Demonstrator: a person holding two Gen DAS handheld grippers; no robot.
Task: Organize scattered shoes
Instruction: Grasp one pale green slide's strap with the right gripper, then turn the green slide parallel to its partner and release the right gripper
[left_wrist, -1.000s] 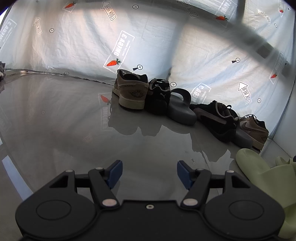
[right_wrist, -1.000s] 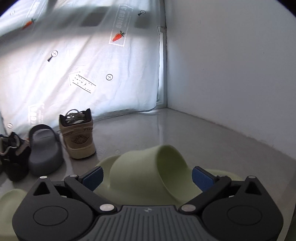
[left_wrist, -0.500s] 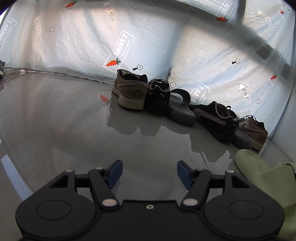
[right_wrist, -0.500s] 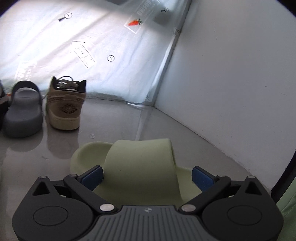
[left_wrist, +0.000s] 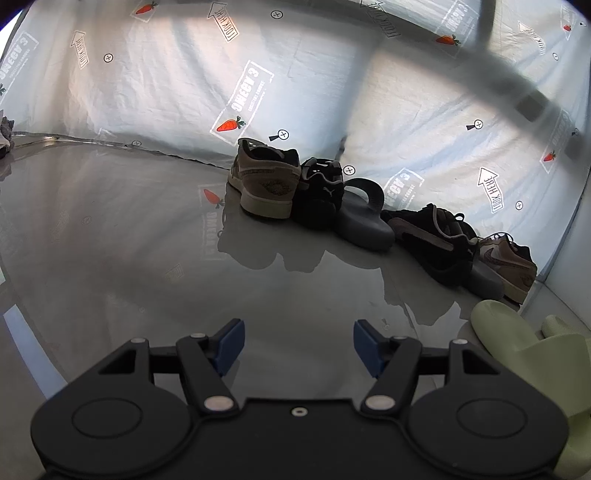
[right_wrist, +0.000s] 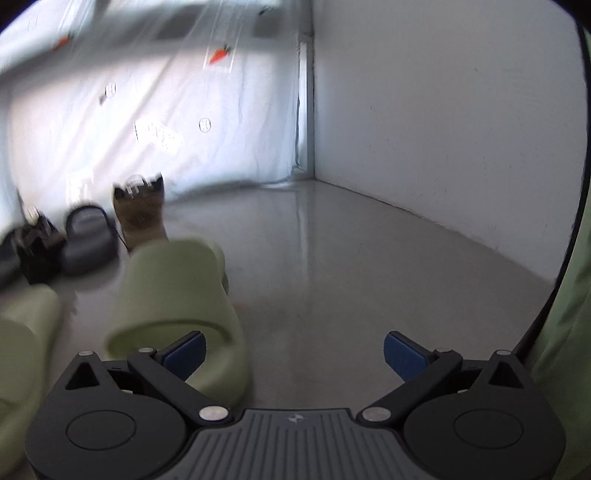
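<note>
My left gripper (left_wrist: 298, 345) hangs open over bare floor with nothing between its blue pads. Along the far sheet stand a tan sneaker (left_wrist: 266, 184), a black sneaker (left_wrist: 319, 192), a grey slide (left_wrist: 364, 218), a second black sneaker (left_wrist: 436, 240) and another tan sneaker (left_wrist: 506, 258). A green slide (left_wrist: 517, 350) lies at the lower right. In the blurred right wrist view my right gripper (right_wrist: 293, 352) is open over empty floor. One green slide (right_wrist: 177, 302) lies just left of its gap, behind the left finger. A second green slide (right_wrist: 22, 339) lies at the left edge.
A printed white sheet (left_wrist: 332, 92) backs the row of shoes and meets a plain white wall (right_wrist: 443, 129) at the corner. The grey floor (right_wrist: 351, 258) is glossy. A green sleeve (right_wrist: 569, 332) fills the right edge of the right wrist view.
My right gripper has swung to the right, off the green slide that sat between its jaws; the slide now lies left of them. The left gripper has not moved.
</note>
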